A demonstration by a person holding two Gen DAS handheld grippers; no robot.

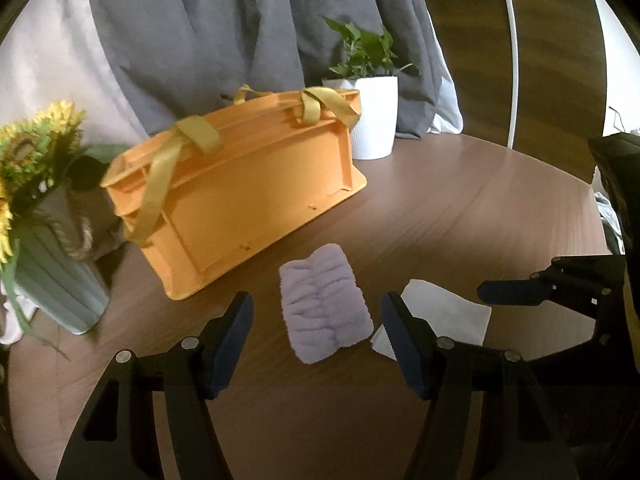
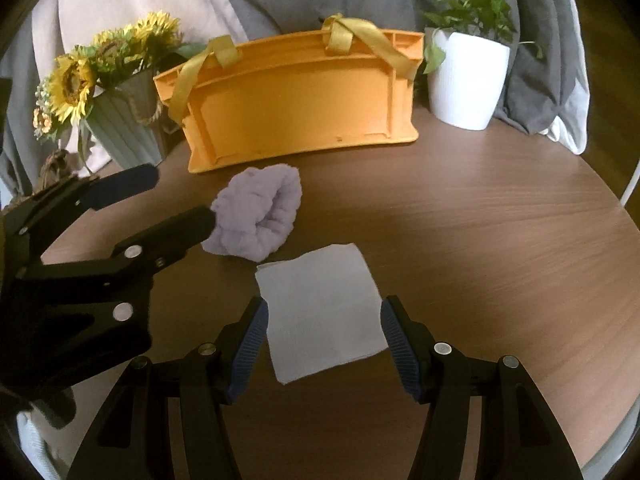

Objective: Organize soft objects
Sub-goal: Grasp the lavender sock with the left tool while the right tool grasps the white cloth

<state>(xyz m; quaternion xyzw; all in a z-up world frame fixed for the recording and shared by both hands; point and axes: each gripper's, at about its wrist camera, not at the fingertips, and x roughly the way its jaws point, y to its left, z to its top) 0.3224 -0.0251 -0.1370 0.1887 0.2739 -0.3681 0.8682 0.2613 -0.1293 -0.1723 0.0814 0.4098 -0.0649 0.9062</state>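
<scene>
Right gripper (image 2: 324,344): my jaws stand wide and empty, straddling the white cloth.
White cloth (image 2: 322,312): one, folded square, flat on the worktop (image 2: 500,220), nearest of the soft things.
Left gripper (image 1: 316,340): jaws wide and empty, lined up on the purple towel.
Purple towel (image 1: 325,304): one, fluffy and bunched, just beyond the white cloth and just short of the bin.
Orange bin (image 2: 296,100): one, with two yellow straps, at the back of the worktop; its inside is hidden from both views.
Bystanders: one sunflower vase (image 2: 124,128) to the bin's left, one white potted plant (image 2: 466,80) to its right.
Risk: I judge a flat cloth hard to pinch; the pads may slide over it or lift one layer, unfolding it. A careless swing toward the bin could clip the vase or pot.
</scene>
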